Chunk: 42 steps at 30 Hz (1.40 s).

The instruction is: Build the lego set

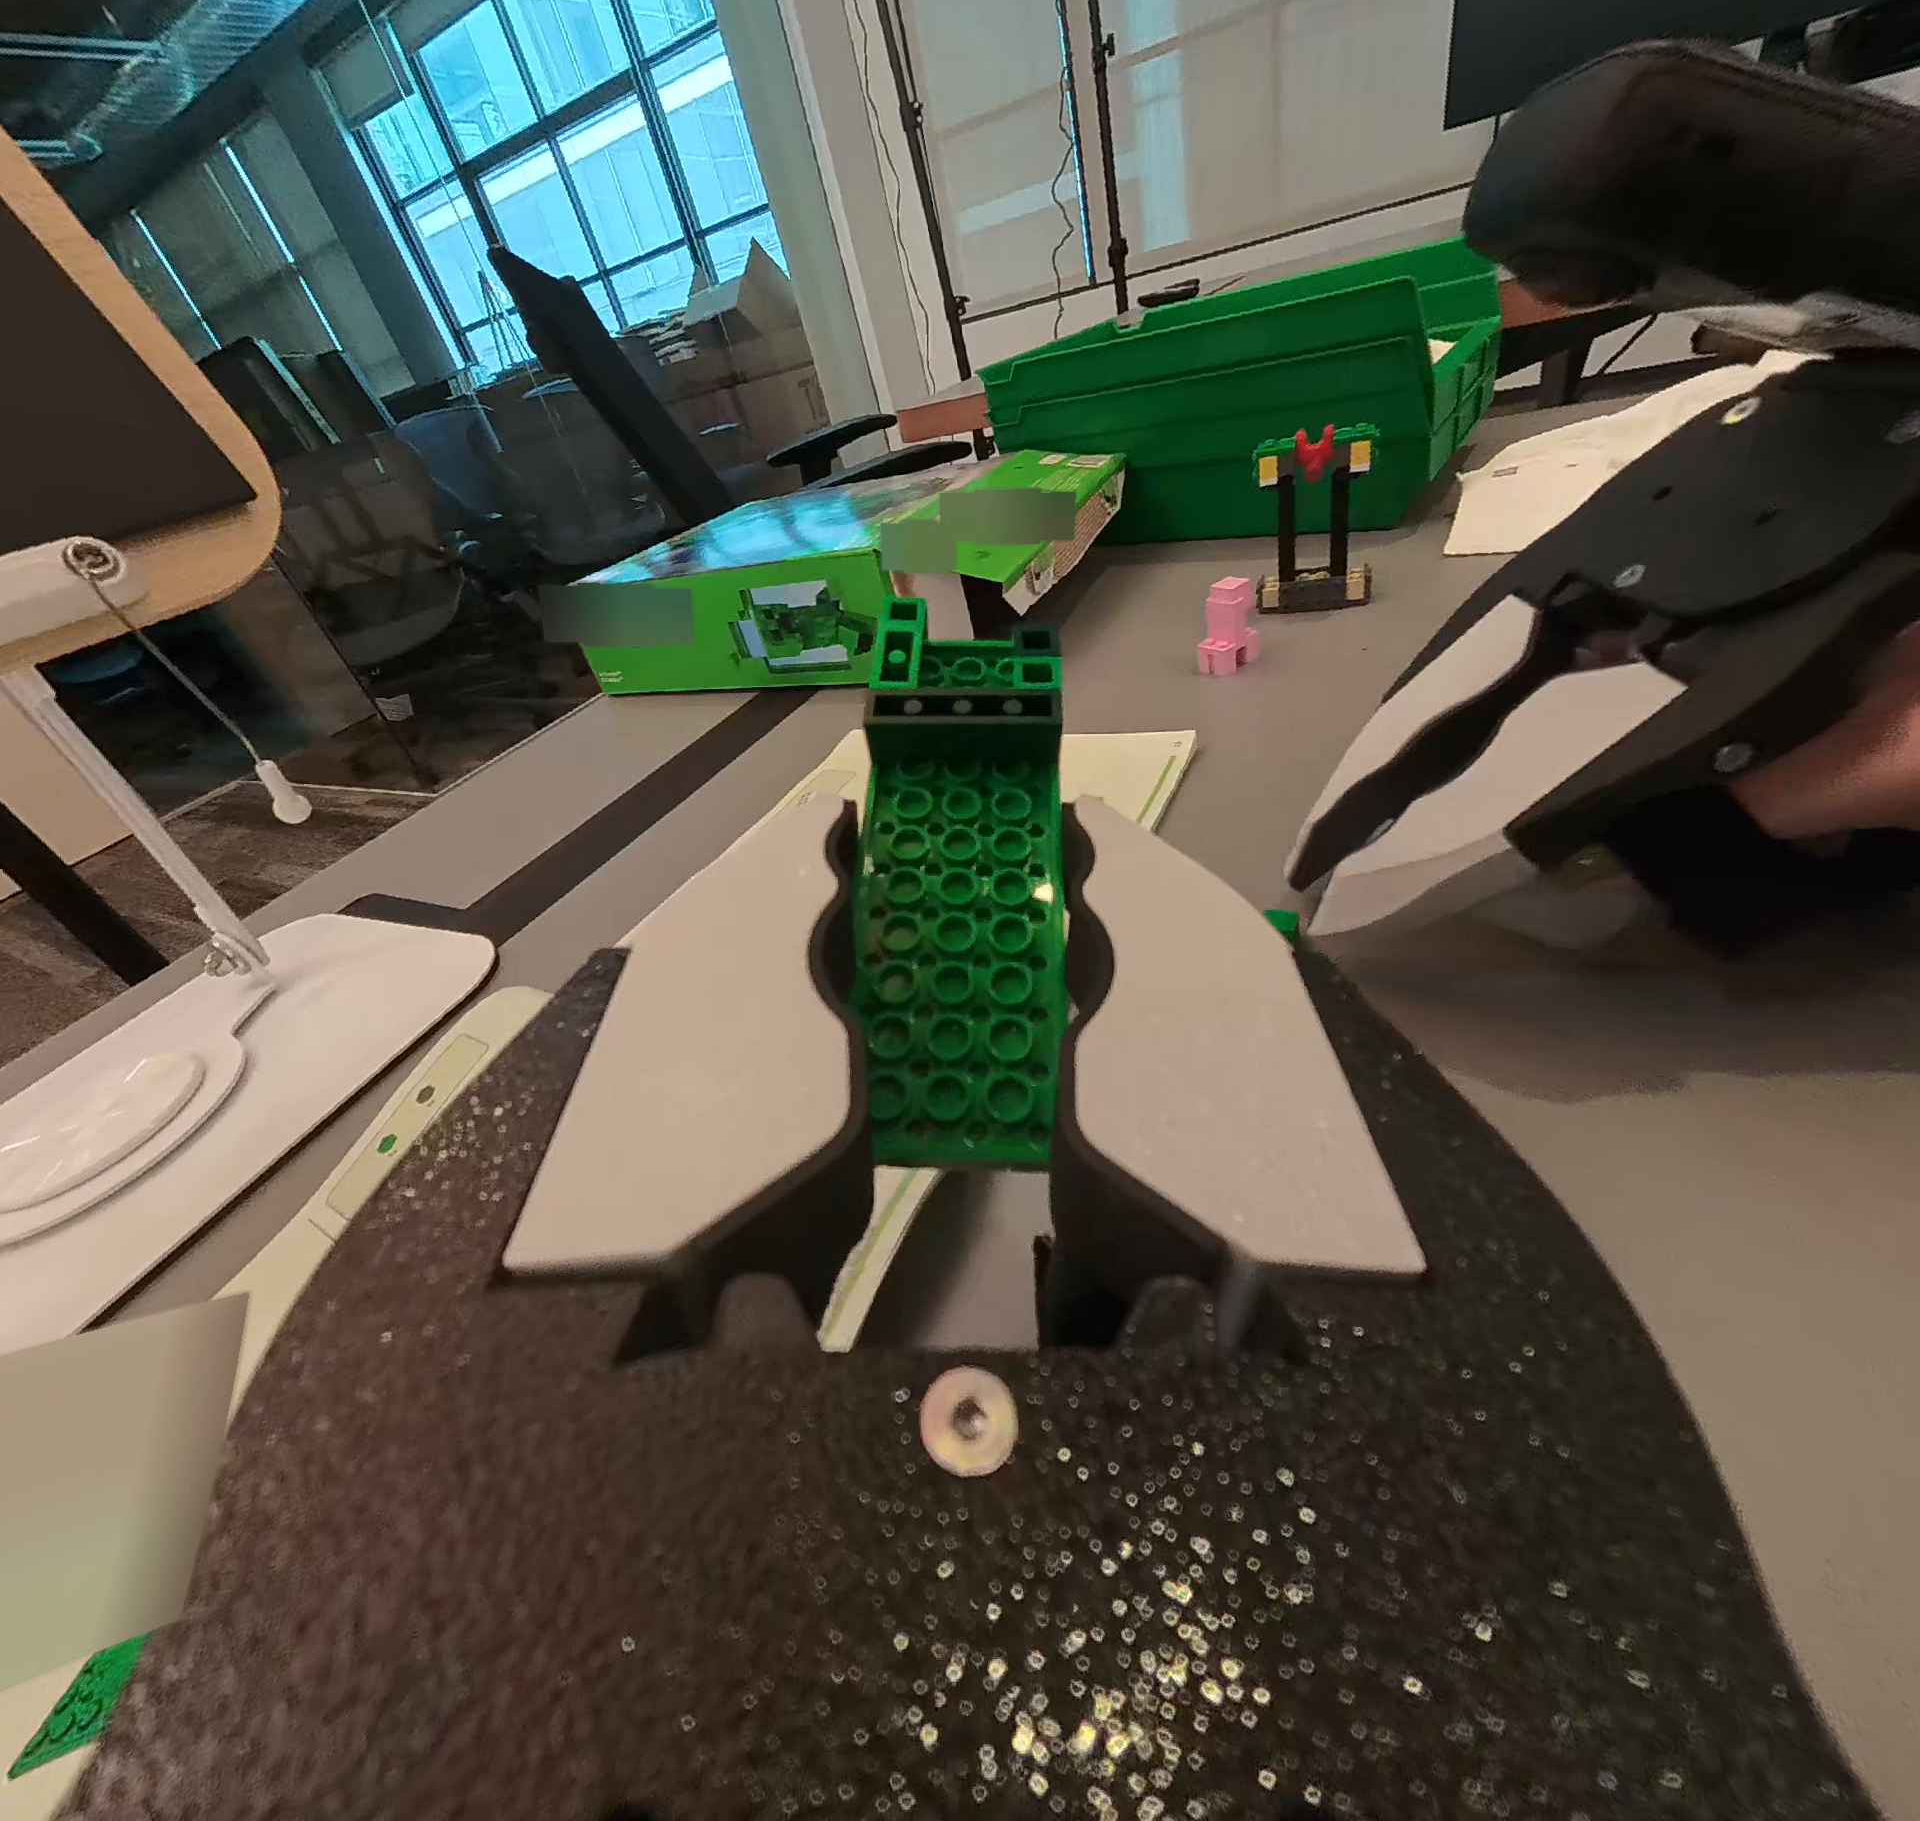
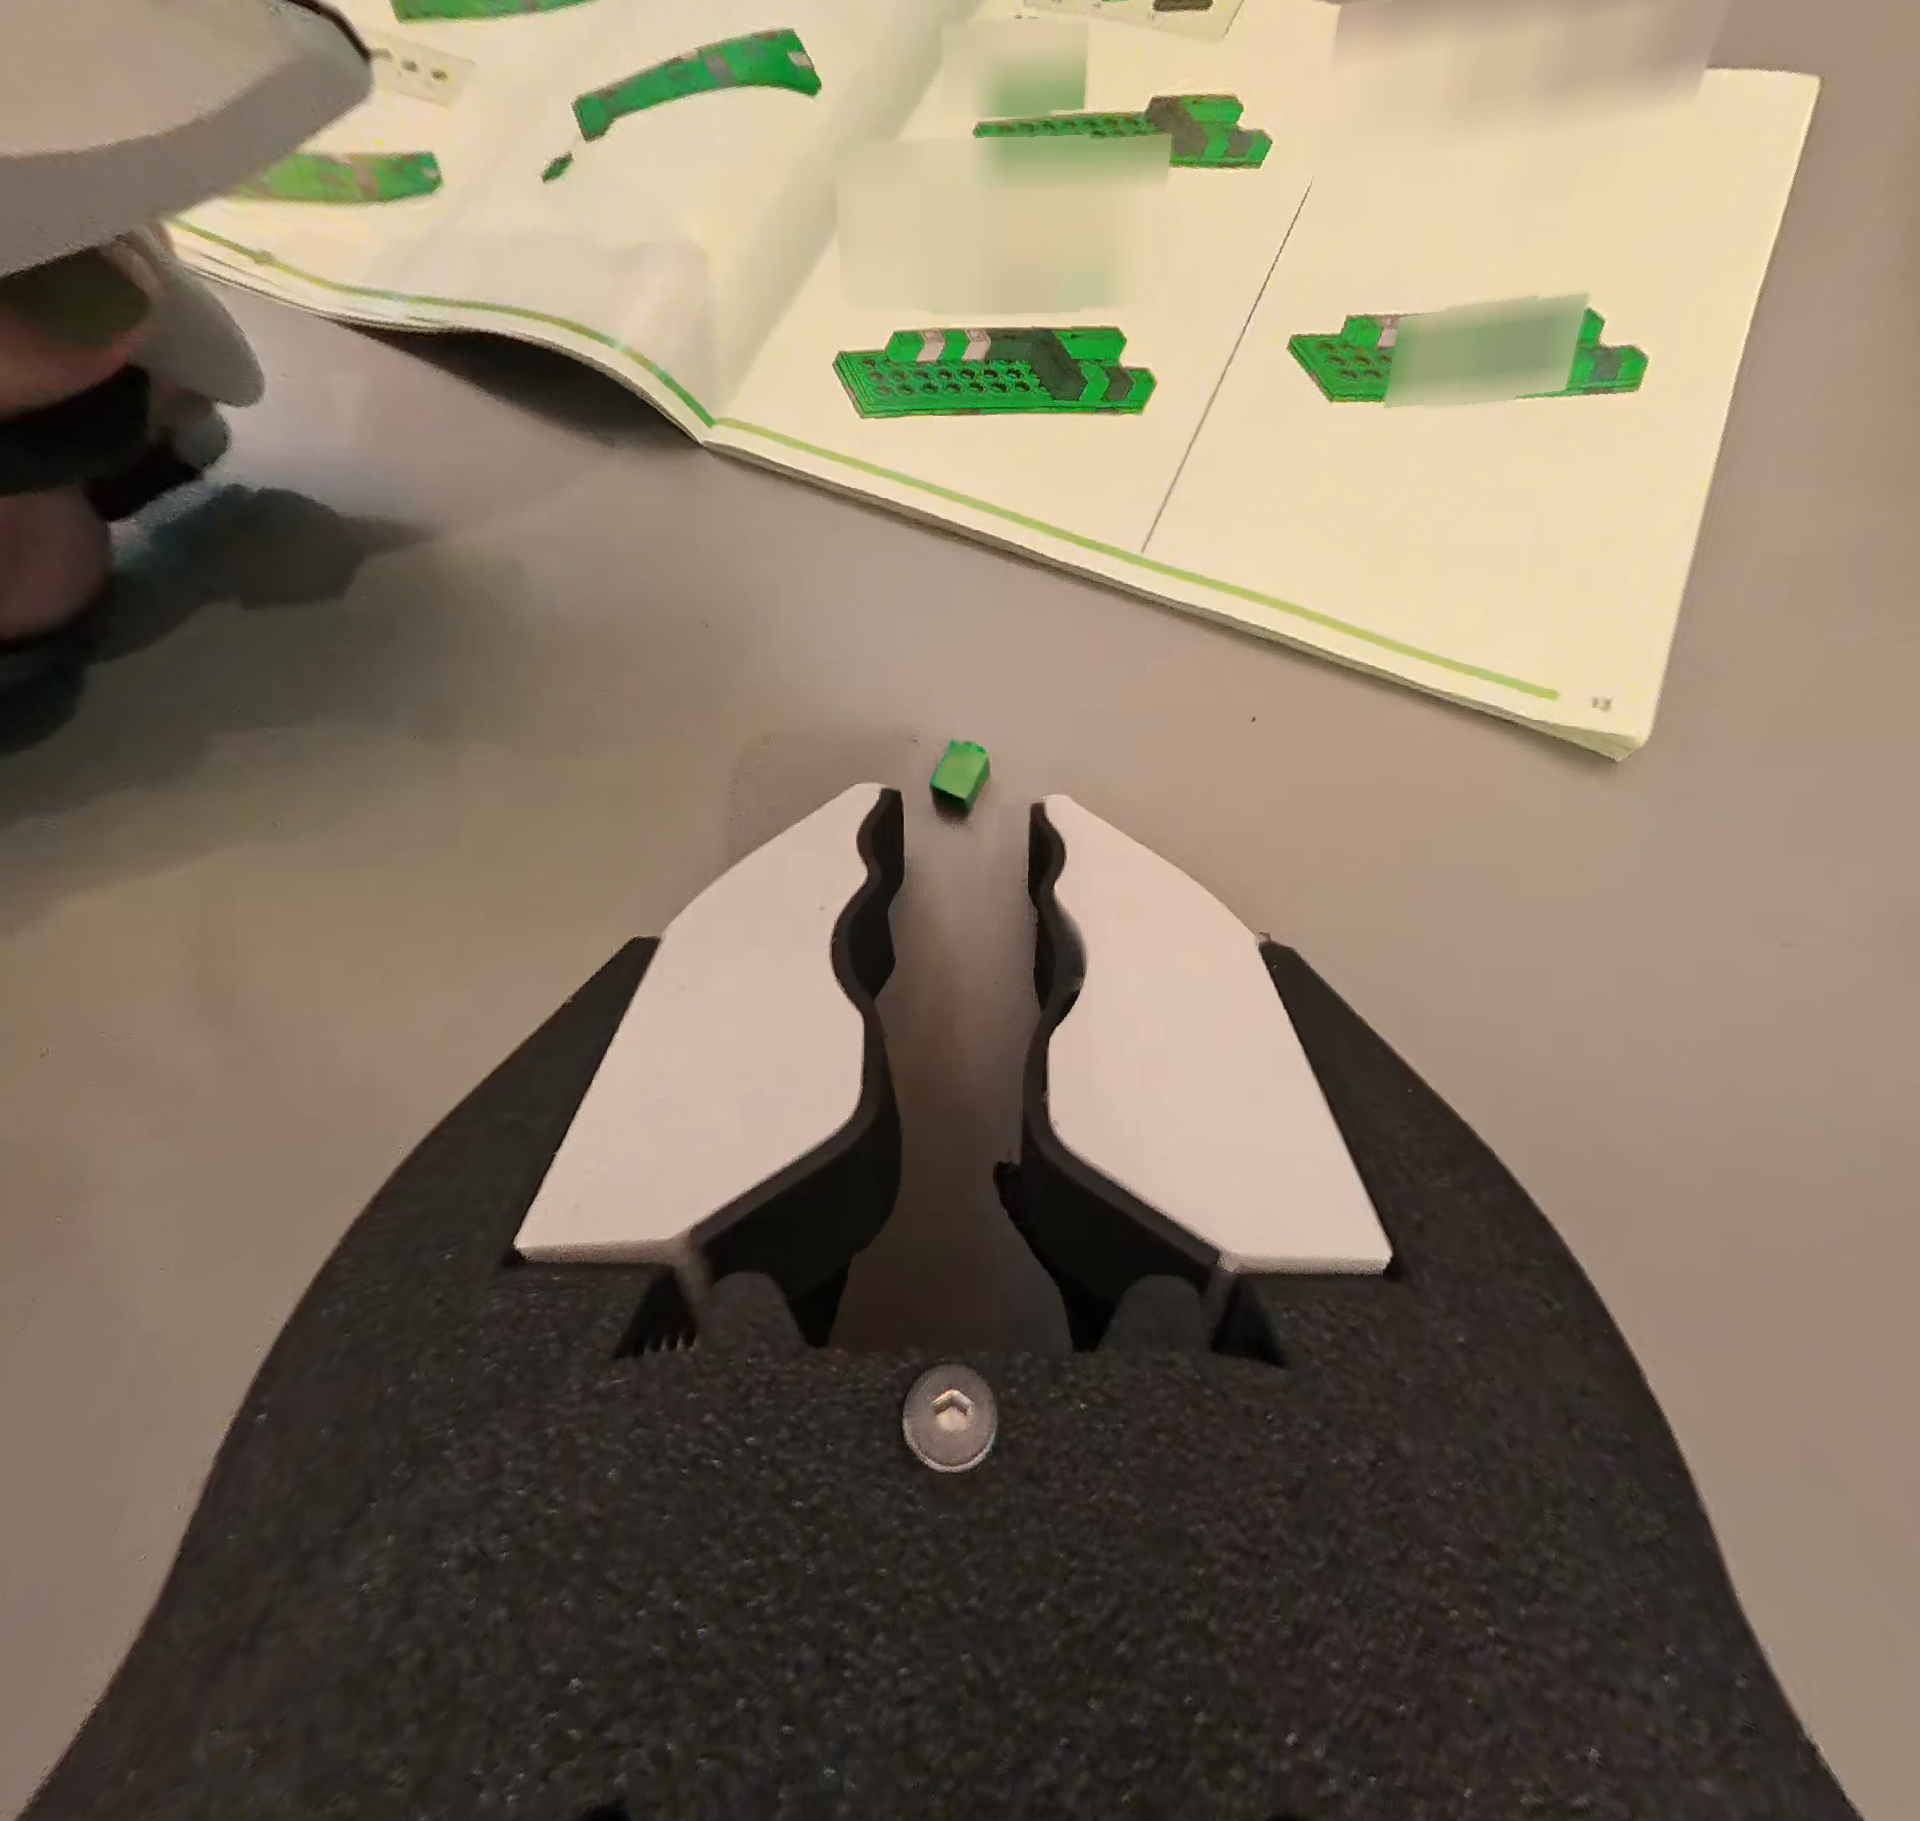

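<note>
While clamped between white-faced left gripper [image 1: 961, 841] fingers, green studded lego plate with dark brick end [image 1: 961, 950] held underside-up above grey table [image 1: 1558, 1148]. Right gripper [image 2: 964, 803] narrowly parted, holding nothing, tips just short of small green lego piece [image 2: 959, 777] on table. Beyond: open instruction booklet [image 2: 1351, 483], writing not repeated; green cardboard box [image 1: 831, 587], labels blurred; pink lego figure [image 1: 1228, 626].

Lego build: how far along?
Done: a small black gate model and a pink pig stand on the table. In hand: the left tool clamps a green plate assembly. Next: the right tool, open, sits just short of a loose green brick. The open manual shows steps left.
</note>
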### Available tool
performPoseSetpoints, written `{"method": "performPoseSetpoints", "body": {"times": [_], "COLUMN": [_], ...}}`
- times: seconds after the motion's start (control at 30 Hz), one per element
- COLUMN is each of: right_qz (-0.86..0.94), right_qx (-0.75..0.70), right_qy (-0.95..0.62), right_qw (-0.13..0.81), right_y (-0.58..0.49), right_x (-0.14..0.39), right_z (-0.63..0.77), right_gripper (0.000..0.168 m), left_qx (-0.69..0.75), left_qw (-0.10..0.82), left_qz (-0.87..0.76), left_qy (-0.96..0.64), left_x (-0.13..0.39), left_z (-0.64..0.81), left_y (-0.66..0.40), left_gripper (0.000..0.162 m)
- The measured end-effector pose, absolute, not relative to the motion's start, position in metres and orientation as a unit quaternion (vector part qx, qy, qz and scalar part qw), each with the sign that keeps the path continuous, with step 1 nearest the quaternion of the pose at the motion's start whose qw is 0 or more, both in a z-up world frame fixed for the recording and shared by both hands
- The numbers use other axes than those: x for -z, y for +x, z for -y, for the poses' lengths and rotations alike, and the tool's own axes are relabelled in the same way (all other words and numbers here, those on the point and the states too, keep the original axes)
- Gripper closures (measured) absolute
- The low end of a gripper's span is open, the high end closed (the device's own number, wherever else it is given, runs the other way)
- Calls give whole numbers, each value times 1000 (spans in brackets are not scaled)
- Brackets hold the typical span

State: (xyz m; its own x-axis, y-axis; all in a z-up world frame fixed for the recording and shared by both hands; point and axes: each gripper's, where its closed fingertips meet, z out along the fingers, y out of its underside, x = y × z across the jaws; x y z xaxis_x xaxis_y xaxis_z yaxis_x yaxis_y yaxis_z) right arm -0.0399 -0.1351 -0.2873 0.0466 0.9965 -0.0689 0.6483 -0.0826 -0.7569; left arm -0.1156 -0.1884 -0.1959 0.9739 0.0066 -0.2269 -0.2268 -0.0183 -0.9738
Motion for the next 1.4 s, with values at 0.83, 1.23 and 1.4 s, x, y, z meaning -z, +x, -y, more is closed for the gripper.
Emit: {"method": "performPoseSetpoints", "body": {"times": [0.83, 1.23, 1.4], "right_qz": [723, 822, 825], "right_qx": [-233, -216, -268], "right_qy": [-562, -474, -452], "right_qw": [327, 231, 207], "right_y": [-43, -73, -79], "right_x": [259, 292, 294], "right_z": [123, 110, 114], "right_gripper": [165, 146, 148], "left_qx": [-6, 37, 59], "left_qw": [673, 673, 669], "left_qz": [-45, -46, -50], "left_qy": [-738, -738, -739], "left_x": [205, 205, 205], "left_z": [191, 192, 191], "left_y": [-134, -137, -133], "left_gripper": [126, 126, 126]}}
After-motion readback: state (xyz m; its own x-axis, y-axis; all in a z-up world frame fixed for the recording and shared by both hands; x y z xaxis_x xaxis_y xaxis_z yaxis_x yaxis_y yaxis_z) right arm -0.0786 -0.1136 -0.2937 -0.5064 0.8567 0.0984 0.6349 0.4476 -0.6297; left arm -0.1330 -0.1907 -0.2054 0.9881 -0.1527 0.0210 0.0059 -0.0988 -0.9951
